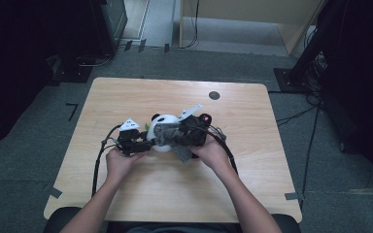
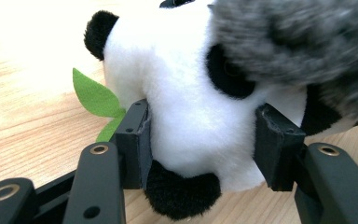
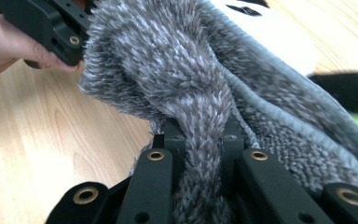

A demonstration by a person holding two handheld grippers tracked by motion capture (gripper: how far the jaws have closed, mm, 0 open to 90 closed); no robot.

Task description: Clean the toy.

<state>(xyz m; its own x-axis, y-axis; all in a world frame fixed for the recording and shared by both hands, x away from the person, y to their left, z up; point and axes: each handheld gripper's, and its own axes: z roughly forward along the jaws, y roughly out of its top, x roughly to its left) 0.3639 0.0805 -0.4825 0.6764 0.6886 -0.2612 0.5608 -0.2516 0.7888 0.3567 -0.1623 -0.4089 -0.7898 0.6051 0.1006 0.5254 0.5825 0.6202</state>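
A light wooden table with rounded corners (image 1: 126,97) stands on grey carpet. A small dark round disc (image 1: 214,95) lies near its far edge. A black-and-white plush panda (image 1: 164,127) rests at its middle, part-covered by grey fuzzy cloth (image 1: 170,136).

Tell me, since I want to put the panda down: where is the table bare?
The table is bare behind the panda, up to the dark disc, along both side edges, and in front between the forearms. The middle is crowded: both grippers, the panda and the grey cloth.
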